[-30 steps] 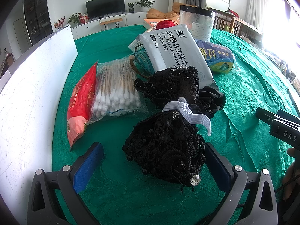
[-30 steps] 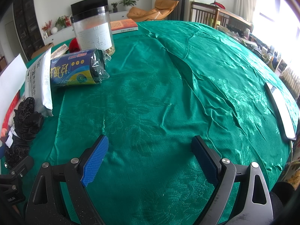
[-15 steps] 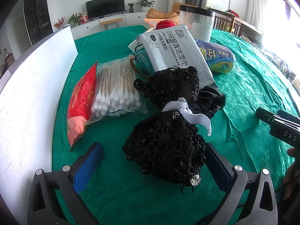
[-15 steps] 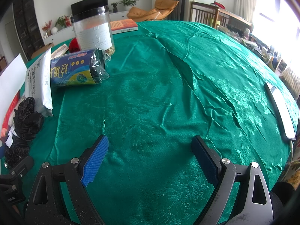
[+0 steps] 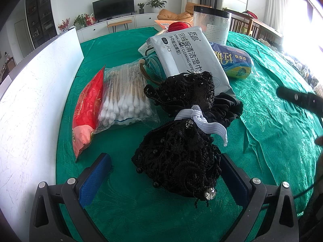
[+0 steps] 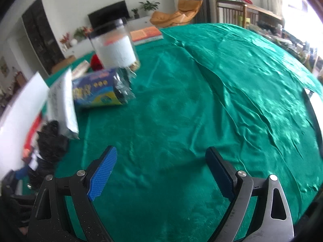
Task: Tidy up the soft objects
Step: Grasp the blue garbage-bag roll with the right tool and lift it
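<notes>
The black lace bundle tied with a white elastic band (image 5: 181, 141) lies between the left hand-held gripper's (image 5: 165, 173) spread fingers — ungrasped; the right hand-held gripper (image 6: 161, 169) gapes over bare green-clothed worktop (image 6: 201, 100).

Black lace bundle (image 5: 179, 141), beaded, cinched at the waist by a white elastic band (image 5: 198, 120); laid flat on the green tablecloth (image 5: 272, 125), far end overlapped onto a grey wipes pack (image 5: 189, 58), black scrunchie (image 5: 228, 106) touching alongside
</notes>
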Available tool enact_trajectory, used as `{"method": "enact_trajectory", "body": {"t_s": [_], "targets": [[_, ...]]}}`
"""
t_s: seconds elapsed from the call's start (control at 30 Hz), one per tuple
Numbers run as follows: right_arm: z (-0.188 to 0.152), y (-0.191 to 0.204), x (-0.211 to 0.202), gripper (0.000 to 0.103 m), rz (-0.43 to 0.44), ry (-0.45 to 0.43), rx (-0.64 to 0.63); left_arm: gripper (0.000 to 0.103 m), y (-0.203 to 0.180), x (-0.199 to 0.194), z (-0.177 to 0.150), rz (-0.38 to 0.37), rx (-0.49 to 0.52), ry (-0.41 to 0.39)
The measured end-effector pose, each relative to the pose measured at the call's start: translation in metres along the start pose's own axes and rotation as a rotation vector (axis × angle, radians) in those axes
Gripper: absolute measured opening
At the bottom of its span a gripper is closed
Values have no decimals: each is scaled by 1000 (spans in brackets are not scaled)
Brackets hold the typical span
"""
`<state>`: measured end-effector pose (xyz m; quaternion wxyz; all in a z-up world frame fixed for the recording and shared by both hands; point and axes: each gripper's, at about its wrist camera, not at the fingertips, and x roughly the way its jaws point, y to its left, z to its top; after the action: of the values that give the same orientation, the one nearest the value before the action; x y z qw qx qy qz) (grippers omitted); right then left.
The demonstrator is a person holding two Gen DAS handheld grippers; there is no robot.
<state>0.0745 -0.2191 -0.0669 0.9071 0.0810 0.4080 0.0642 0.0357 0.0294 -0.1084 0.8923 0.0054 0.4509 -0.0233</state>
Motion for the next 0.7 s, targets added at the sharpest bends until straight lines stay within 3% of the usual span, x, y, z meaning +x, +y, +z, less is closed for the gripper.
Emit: {"method": "enact_trajectory", "body": {"t_s": [0.07,0.17,0.27,0.37,0.43,0.47,0.5,0.7], "targets": [[24,13,-1,90,5,-44,-121,103,0,0,0,0,0,0],[54,57,13,90,25,-51,-508,103,0,0,0,0,0,0],[55,105,39,90,-23,-21,-915,103,0,0,0,0,0,0],[46,136,71,89,-74,5,-1170,103,0,0,0,0,-1,0],[46,146,92,88,-108,37,-1210,103,0,0,0,0,-1,0],[50,147,98,81,-93,60,-1176,103,-1,0,0,1,-1,0],[56,145,98,68,-43,87,-1112,103,-1,0,0,0,-1,0],[54,109,67,63,0,207,-820,103,0,-1,0,1,-1,0]]}}
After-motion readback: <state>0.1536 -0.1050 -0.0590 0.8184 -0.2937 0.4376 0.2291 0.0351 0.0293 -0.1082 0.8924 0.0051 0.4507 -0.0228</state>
